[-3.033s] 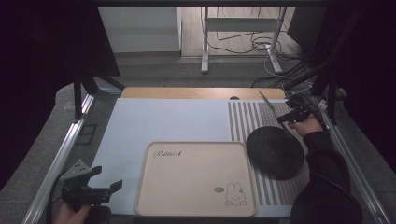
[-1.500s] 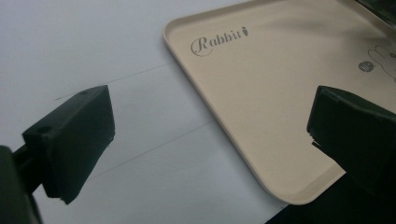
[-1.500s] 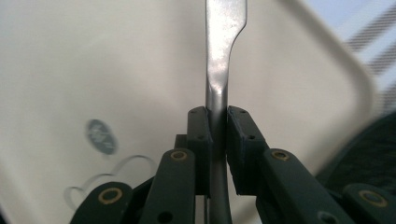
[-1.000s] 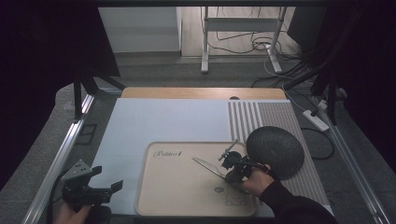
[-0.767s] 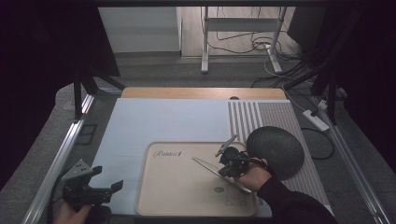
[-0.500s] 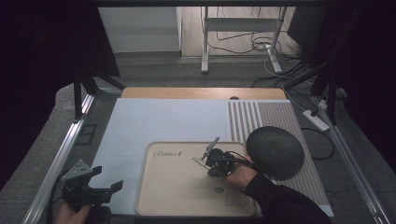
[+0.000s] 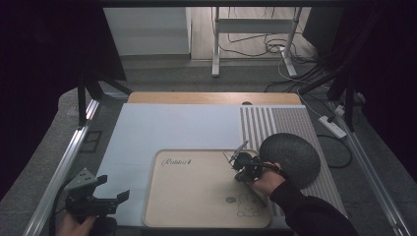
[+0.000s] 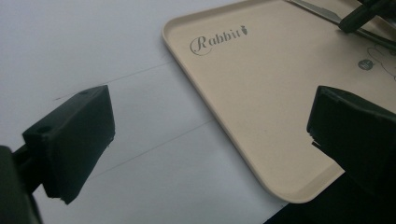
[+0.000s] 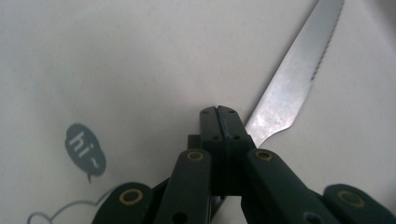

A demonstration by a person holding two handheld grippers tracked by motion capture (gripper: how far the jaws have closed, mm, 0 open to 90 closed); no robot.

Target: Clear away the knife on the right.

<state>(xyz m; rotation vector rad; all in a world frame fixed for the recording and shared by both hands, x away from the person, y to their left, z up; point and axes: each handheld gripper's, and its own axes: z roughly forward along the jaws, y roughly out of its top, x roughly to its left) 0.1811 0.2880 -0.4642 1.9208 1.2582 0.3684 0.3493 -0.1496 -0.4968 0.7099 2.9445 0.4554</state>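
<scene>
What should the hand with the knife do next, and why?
Probably lower the knife flat onto the beige tray and let go. The right gripper is shut on it, its blade sticks out over the tray beside the rabbit drawing, and the left gripper waits open at the tray's near corner.

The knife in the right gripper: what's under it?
Under the knife lies the beige tray, bare there. The shut right gripper hides the blade's near end and any contact with the tray.
</scene>
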